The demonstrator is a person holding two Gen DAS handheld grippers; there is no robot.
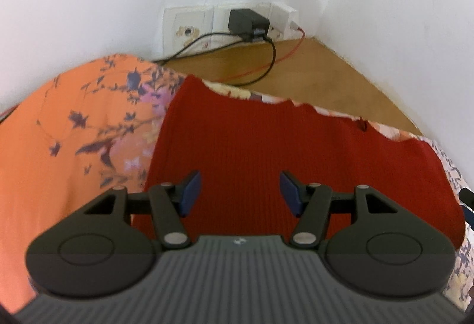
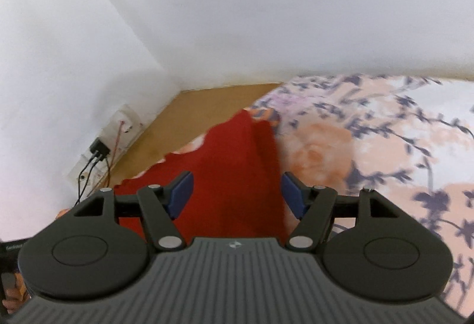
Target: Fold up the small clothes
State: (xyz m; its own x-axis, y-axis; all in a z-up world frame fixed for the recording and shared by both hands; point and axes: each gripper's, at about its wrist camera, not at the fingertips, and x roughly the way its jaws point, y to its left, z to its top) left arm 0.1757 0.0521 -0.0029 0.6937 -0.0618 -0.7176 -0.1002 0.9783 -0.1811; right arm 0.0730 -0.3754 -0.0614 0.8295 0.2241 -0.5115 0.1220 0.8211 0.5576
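Note:
A red ribbed garment [image 1: 266, 146] lies flat on an orange floral bedsheet [image 1: 65, 128]. Its far edge is scalloped. My left gripper [image 1: 239, 193] hovers over the garment's near part, open, with nothing between its blue pads [image 1: 189, 190]. In the right wrist view the same red garment [image 2: 234, 175] runs away from me toward the bed's corner, its right edge slightly raised. My right gripper [image 2: 237, 193] stands open above it, the blue pads [image 2: 291, 195] apart and holding nothing.
A white wall socket with a black charger [image 1: 246, 23] and black and red cables sits at the wall corner, above a bare wooden board [image 1: 311, 78]. White walls close in behind. The floral sheet [image 2: 385, 140] stretches to the right.

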